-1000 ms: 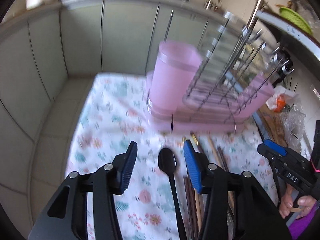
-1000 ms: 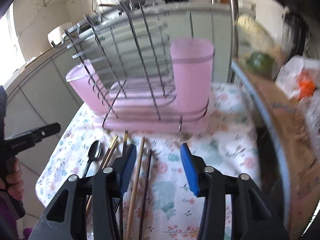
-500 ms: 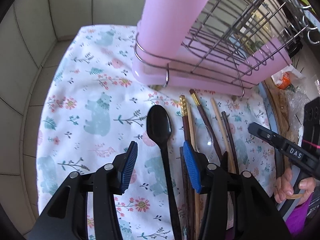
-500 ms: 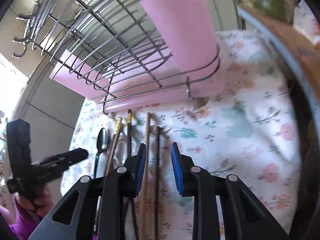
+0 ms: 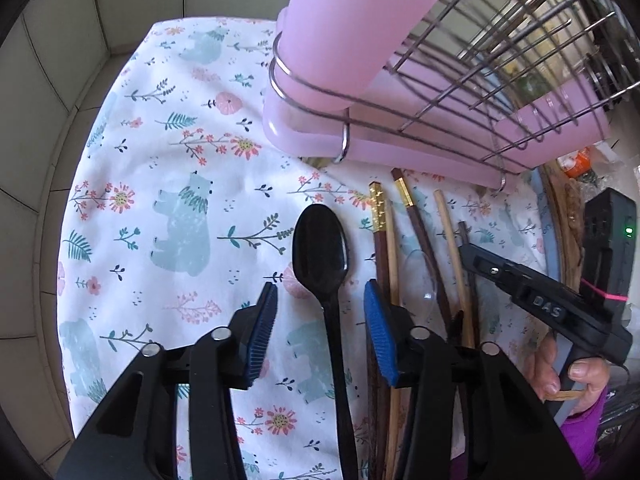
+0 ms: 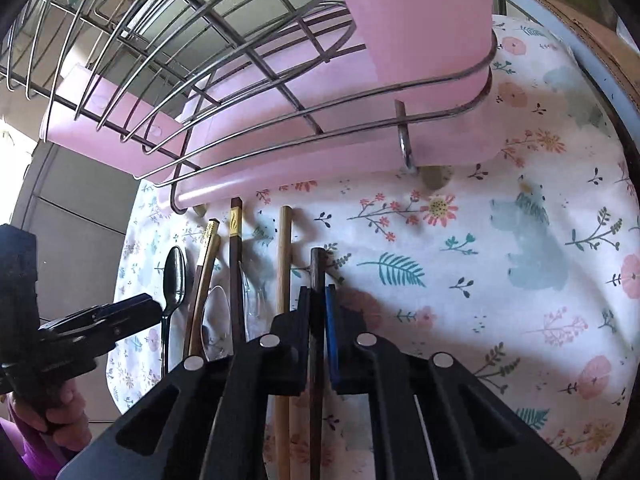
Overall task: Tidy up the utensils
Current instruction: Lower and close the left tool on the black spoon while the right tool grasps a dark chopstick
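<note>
A black spoon [image 5: 320,252] lies on the floral cloth [image 5: 180,208], its handle running between the blue pads of my open left gripper [image 5: 320,320]. To its right lie several chopsticks and a clear spoon [image 5: 420,276]. My right gripper [image 6: 318,296] is shut on a dark brown chopstick [image 6: 317,268], the rightmost of the row. A light wooden chopstick [image 6: 284,256] lies just left of it. The black spoon also shows in the right wrist view [image 6: 174,276]. A pink utensil cup [image 5: 352,28] stands in the wire rack [image 5: 500,92] behind the utensils.
The rack sits on a pink drip tray [image 6: 280,168]. Grey cabinet fronts [image 5: 48,60] rise left of the cloth. A wooden board [image 6: 560,4] and a bag with orange contents [image 5: 576,160] lie at the right edge.
Both grippers moved down and forward toward the utensils. The right jaws closed from wide open onto the dark brown chopstick. The left gripper stayed open, straddling the black spoon's handle.
</note>
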Tool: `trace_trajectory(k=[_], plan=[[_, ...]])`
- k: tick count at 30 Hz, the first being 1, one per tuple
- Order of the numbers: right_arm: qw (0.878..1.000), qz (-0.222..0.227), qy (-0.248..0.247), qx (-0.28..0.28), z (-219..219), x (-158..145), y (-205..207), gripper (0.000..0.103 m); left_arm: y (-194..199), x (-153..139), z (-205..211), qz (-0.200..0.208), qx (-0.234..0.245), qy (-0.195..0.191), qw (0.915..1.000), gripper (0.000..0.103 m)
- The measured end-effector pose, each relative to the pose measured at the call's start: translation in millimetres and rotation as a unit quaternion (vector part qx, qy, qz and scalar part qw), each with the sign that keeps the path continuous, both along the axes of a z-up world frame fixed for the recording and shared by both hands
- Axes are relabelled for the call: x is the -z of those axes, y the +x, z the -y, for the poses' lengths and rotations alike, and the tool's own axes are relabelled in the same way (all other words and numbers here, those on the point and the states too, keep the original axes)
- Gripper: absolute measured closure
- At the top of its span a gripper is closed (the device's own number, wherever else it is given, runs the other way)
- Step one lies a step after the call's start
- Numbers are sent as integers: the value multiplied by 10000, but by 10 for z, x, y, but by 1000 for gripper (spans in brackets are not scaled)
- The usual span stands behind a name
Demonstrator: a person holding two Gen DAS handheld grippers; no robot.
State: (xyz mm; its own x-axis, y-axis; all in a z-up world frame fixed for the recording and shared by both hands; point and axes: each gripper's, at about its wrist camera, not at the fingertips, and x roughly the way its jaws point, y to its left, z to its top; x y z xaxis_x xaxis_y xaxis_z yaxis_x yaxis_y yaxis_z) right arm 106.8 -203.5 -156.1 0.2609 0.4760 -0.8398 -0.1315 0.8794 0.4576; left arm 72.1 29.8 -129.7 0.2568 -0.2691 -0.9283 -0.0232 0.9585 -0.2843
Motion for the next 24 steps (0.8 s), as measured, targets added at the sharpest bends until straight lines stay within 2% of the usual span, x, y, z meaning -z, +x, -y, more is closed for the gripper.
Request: trace_trajectory(k=[5,7,11,14,18,24], plan=[[9999,18,78,145,195,-50,-40,97,57,108,25,-251,-37,-229,9994,78],[9997,-11,130,203,284,-55,-56,97,68,124,47,-262,-17,-200,9995,85],[9993,-180,249,218,411,-15,-67,96,88,136,92,-222,-19,-210,9995,93],[9988,-289,334,229,444,17,-42,96,71,107,131,-100,30,-201,9997,93],[9993,-326,165,88,429,-15,6,95,46,54,106,-28,108,-177,9998,93],[9997,-234,-25,37,341,-24,10,96,99,134,157,-223,148,-42,9996,93]])
